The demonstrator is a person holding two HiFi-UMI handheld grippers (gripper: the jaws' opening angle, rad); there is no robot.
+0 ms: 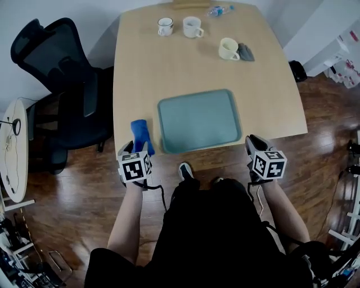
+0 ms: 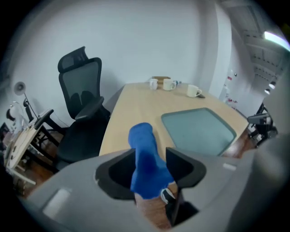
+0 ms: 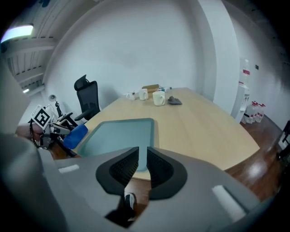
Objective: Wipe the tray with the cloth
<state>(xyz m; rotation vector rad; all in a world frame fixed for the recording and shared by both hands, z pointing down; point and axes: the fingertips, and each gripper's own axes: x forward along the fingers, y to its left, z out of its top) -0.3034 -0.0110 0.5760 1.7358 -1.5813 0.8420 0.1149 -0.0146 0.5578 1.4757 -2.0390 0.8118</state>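
A teal tray [image 1: 198, 120] lies empty near the front edge of the wooden table [image 1: 169, 67]; it also shows as the tray [image 2: 199, 129] and the tray [image 3: 120, 133]. A blue cloth [image 1: 142, 136] sticks out over the table's front left edge, left of the tray. My left gripper [image 1: 135, 149] is shut on the cloth [image 2: 145, 158], whose lower end hangs over the floor. My right gripper [image 1: 256, 144] hovers off the table's edge by the tray's right front corner. Its jaws [image 3: 142, 156] stand shut, nothing between them. From there the cloth [image 3: 74, 136] shows left of the tray.
Three mugs [image 1: 165, 26] [image 1: 192, 27] [image 1: 229, 49], a grey rag [image 1: 245, 52] and a plastic bottle [image 1: 219, 10] stand at the table's far end. A black office chair [image 1: 62, 84] is left of the table, with a small round table [image 1: 12, 149] beyond it.
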